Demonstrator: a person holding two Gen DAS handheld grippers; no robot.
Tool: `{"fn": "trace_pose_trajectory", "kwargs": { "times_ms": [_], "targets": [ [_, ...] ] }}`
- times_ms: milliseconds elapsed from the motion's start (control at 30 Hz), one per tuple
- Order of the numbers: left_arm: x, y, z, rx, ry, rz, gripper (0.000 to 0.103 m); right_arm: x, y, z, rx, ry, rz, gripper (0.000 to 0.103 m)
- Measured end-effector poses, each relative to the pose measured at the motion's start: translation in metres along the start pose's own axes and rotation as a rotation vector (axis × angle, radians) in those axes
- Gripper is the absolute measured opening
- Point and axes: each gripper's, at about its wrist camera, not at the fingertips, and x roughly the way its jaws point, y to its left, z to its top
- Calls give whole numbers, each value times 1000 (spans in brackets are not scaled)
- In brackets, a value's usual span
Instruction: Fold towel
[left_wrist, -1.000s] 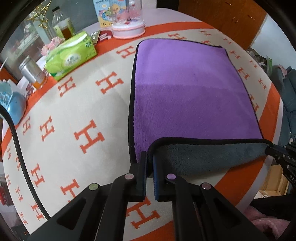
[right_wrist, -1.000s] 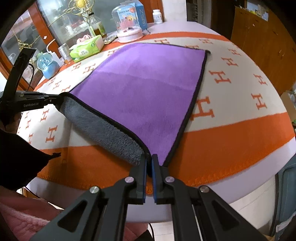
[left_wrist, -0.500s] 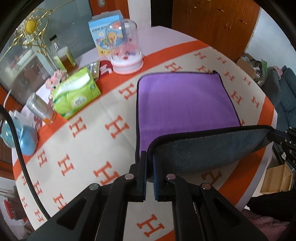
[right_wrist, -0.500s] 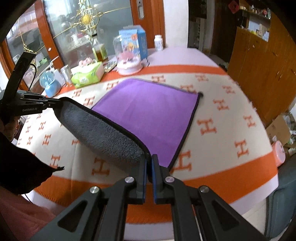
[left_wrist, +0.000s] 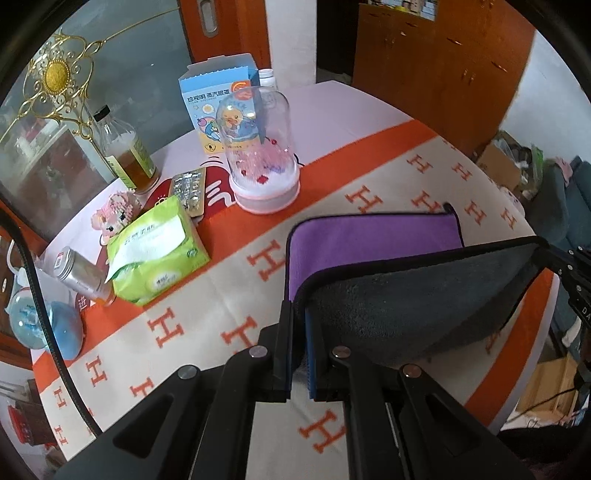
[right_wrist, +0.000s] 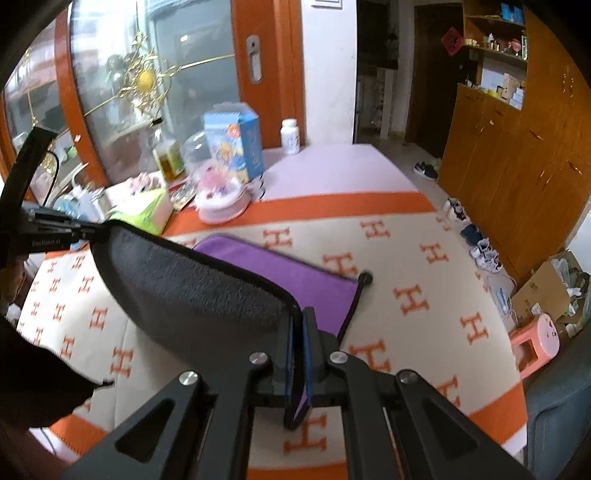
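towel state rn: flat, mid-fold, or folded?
Mid-fold. Both claws, left and right, hold the towel's near edge raised, grey underside showing; far part lies flat.

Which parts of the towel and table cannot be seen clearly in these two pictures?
- Left wrist view: the lifted grey underside of the purple towel hides its middle.
- Right wrist view: motion blur smears the green tissue pack.
- Both views: the left hand-held gripper and right hand-held gripper cover the pinched corners.

The right claw and left claw each pinch a corner of the towel, lifted grey-side up.
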Motion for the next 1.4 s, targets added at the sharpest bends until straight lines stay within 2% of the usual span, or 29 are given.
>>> {"fn": "trace_pose_trajectory", "kwargs": {
  "times_ms": [267,467,700,833,1067,1133,1200,1333,1400],
  "targets": [
    [44,8,30,-122,-75,-17,3,54,-13,5,-9,-17,-74,4],
    [85,11,39,-200,-80,-7,3,84,-15,5,-55,-46,-117,4],
    [111,13,45,-227,-68,-4,3,115,-21,5,-72,-26,-145,5],
    [122,10,47,-222,-54,-6,4,127,-27,3,-36,-3,-157,5],
    [132,9,50,-228,-41,-4,6,137,-31,2,-20,26,-181,13],
    [133,9,51,-230,-35,5,8,137,-33,2,-13,29,-192,20],
    [134,10,51,-237,-28,10,16,136,-34,3,-7,31,-201,23],
    [130,13,49,-245,-23,39,23,131,-37,4,11,37,-200,30],
    [124,14,48,-245,-23,62,32,128,-37,5,23,35,-194,32]
  ]
}}
